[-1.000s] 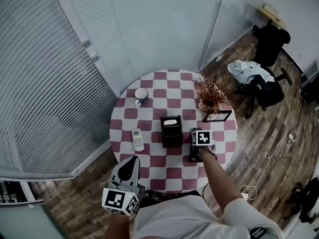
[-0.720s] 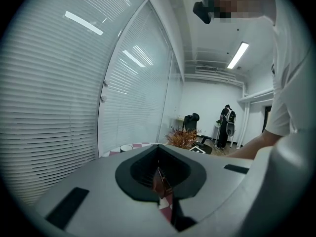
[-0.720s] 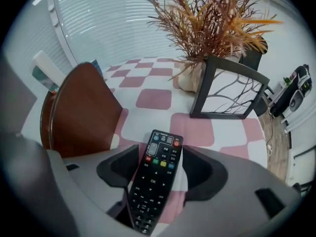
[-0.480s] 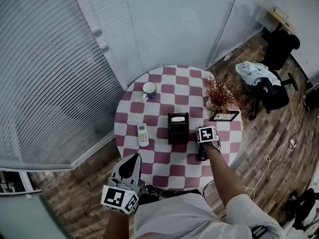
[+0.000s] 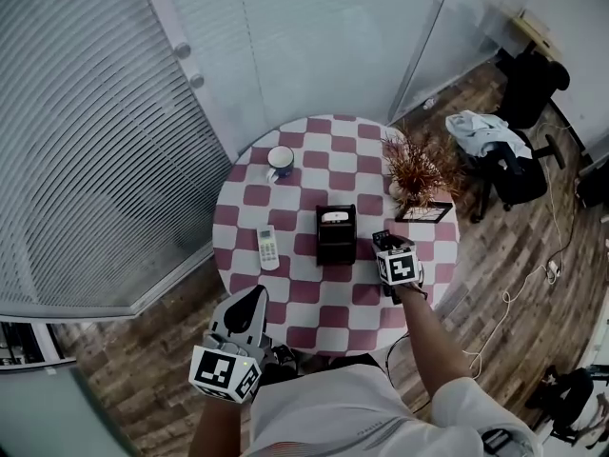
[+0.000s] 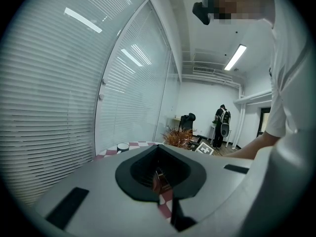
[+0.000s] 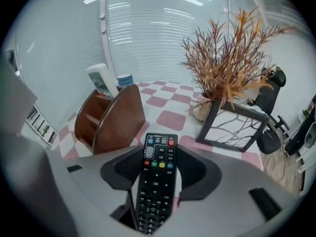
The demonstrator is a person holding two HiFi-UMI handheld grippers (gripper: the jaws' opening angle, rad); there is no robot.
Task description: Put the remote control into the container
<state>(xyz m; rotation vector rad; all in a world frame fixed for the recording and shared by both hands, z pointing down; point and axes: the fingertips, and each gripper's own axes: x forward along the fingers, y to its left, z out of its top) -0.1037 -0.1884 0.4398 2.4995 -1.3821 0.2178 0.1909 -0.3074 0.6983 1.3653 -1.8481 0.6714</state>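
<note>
- The left gripper (image 5: pixel 254 299) hangs off the near edge of the round checked table (image 5: pixel 324 320). Its jaws are drawn together to a thin slit, with nothing between them.
- The right gripper (image 7: pixel 160 149) is tipped down over the table's right side. Its jaws have just been closing, and the black remote control (image 7: pixel 157 181) lies lengthwise between them, buttons up, with the pads against its long edges.
- Just left of that gripper stands the container (image 7: pixel 116 120), a brown wooden organiser with open compartments. The black remote control is outside it, near its right wall.
- A white remote (image 7: pixel 102 80) stands upright in the container's far compartment.
- A second white remote (image 5: pixel 267 246) lies flat on the cloth, left of the container.
- Farther back a mug (image 5: pixel 280 160) sits near the table's far left edge.
- A dried plant (image 7: pixel 232 58) and a dark picture frame (image 7: pixel 232 127) stand at the far right.
- Beyond the table an office chair (image 5: pixel 514 174) carries draped clothing.
</note>
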